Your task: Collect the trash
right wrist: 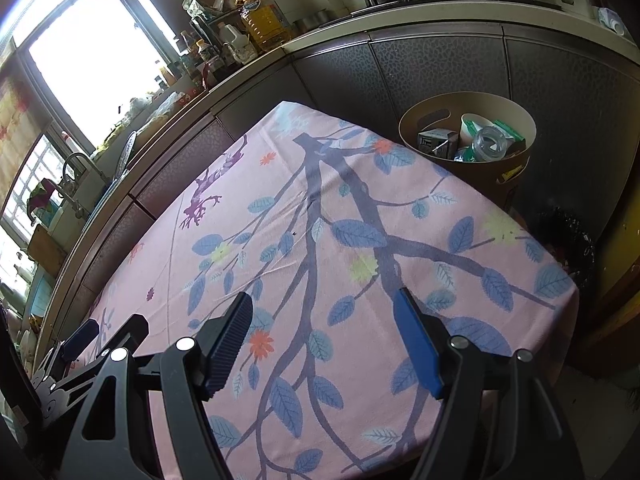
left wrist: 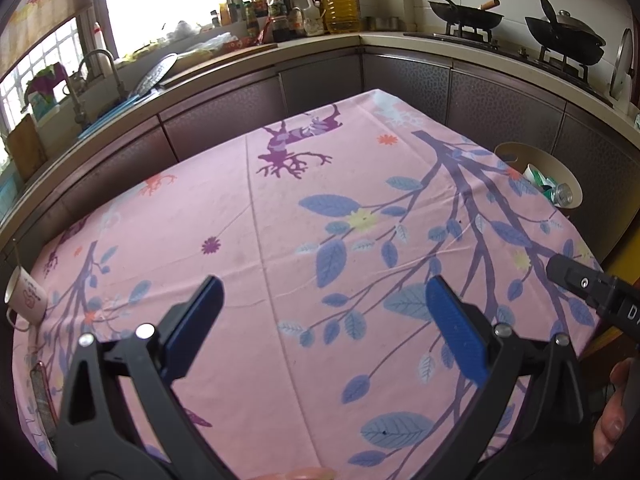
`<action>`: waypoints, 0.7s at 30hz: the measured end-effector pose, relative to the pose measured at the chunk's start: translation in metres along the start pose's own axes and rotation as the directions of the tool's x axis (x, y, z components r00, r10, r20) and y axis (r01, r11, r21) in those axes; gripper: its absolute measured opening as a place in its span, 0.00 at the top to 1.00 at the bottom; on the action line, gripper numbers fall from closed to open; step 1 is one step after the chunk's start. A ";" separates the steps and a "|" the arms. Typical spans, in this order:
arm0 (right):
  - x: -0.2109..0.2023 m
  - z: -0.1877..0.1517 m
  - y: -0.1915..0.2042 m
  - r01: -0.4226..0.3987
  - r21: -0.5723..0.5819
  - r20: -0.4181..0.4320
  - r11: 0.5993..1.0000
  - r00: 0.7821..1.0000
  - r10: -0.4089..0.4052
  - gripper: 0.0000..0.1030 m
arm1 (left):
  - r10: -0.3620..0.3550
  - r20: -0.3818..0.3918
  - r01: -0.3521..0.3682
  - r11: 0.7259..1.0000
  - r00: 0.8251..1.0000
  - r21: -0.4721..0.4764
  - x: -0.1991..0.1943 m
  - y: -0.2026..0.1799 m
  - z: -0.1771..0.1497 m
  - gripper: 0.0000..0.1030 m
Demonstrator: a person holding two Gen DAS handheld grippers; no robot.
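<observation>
Both grippers' jaws apart, mug (left wrist: 25, 296) left view only, carton (right wrist: 436, 141) right view.

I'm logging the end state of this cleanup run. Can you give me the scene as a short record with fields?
setting: kitchen, table with pink floral tablecloth
left gripper: open, nothing between the fingers, above the cloth
right gripper: open, nothing between the fingers, above the cloth
bin: round tan bin beside the table's far right corner
bin contents: carton, paper cup, clear plastic bottle
left on table: mug at the left edge
trash on cloth: none visible
</observation>
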State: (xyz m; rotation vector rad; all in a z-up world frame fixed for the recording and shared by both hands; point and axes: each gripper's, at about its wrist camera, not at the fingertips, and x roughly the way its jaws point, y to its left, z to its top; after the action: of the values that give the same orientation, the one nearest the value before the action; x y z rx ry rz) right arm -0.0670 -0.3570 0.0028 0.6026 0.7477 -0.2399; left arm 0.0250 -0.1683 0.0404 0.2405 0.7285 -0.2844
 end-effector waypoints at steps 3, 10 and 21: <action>0.000 0.000 -0.001 -0.002 0.003 -0.003 1.000 1.000 0.002 0.32 | -0.001 -0.001 0.001 1.000 1.000 0.000 0.000 0.000 0.000 0.06; 0.000 0.000 -0.001 -0.004 0.004 0.000 1.000 1.000 0.004 0.32 | -0.006 -0.010 0.006 1.000 1.000 0.014 0.003 0.000 -0.004 0.06; -0.001 -0.001 0.000 -0.005 0.002 -0.002 1.000 1.000 0.005 0.32 | -0.017 -0.024 0.018 0.999 1.000 0.026 0.006 -0.002 -0.006 0.06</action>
State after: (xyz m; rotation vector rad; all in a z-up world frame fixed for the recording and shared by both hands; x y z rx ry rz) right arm -0.0680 -0.3569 0.0030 0.6064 0.7483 -0.2348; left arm 0.0246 -0.1695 0.0316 0.2631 0.7510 -0.3085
